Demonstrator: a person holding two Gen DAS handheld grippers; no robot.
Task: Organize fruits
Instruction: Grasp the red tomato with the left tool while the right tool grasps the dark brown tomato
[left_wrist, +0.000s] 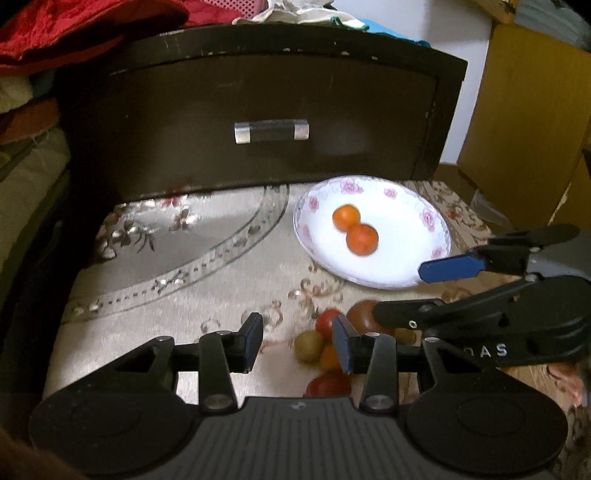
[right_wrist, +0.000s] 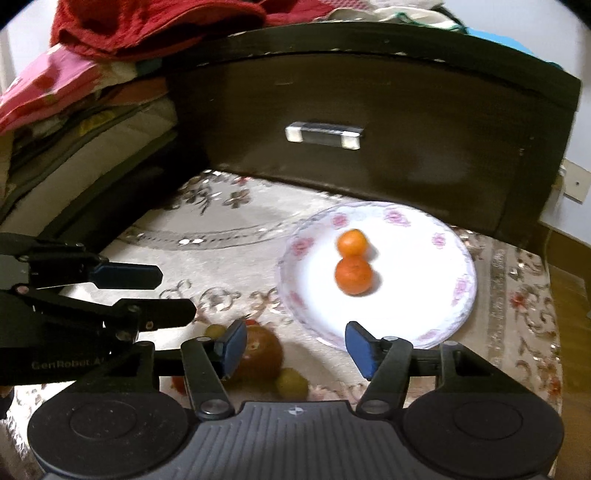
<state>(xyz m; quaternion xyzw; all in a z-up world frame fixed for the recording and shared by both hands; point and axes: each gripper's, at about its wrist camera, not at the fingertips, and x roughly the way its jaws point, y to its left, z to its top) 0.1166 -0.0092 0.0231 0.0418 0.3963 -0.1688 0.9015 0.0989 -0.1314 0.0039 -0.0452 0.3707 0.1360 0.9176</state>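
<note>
Behind the right gripper (right_wrist: 295, 349), loose fruits (right_wrist: 291, 382) lie half hidden.

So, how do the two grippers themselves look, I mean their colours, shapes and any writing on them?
Both are black plastic. The left gripper and the right gripper each have two blue fingertip pads on jointed black linkages with silver pivot screws, above a ribbed dark grey body flanked by two round black discs. White lettering, only partly legible, marks their sides. No cables or sleeves are visible.

Left wrist view looks forward and down from the near-left; right wrist view from the near-right, closer to the plate (right_wrist: 461, 254). Both face the dark drawer front (left_wrist: 258, 92), sharing plate, patterned cloth (left_wrist: 184, 266).
</note>
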